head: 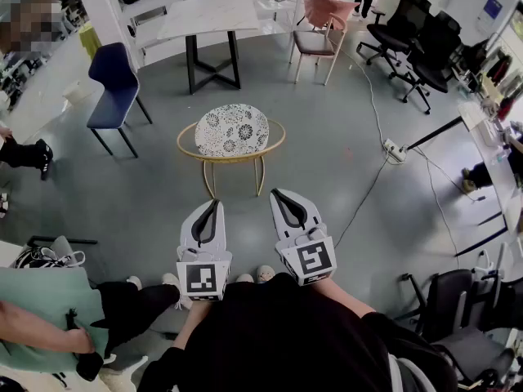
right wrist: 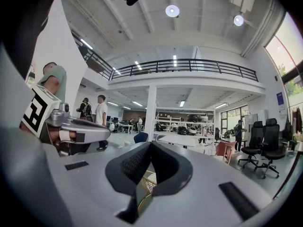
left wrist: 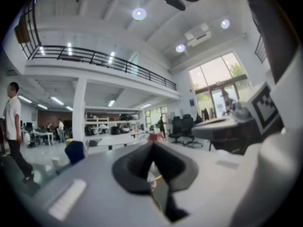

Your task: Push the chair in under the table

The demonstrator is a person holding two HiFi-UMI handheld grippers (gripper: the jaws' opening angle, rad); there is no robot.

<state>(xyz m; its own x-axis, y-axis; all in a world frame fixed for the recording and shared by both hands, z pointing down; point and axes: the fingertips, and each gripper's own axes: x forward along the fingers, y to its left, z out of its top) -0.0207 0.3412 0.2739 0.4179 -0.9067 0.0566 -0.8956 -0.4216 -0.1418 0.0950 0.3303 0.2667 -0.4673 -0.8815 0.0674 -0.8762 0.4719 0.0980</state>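
- I am holding both tongs level and side by side in front of me. The left gripper (head: 215,205) and the right gripper (head: 278,194) each have their jaws pressed together, with nothing caught between them.
- The gold-framed chair (head: 232,129) (round patterned seat, thin wire legs) is standing on the open floor just beyond the tips. Neither tong is touching it.
- The white-topped table (head: 208,15) is sitting farther off, straight past the chair and well apart from it.
- A blue chair (head: 114,80) is standing far left and a pink chair (head: 323,23) far right. I am reading the gold one as mine, since it is nearest and in line with the table.
- Step in hand, as I judge it: I am lining up, and the push is not yet begun.
- The next move is calling for both closed tips against the chair's near rim, one either side of centre. Then I should be pushing evenly towards the far table so the chair is neither swivelling nor tipping.
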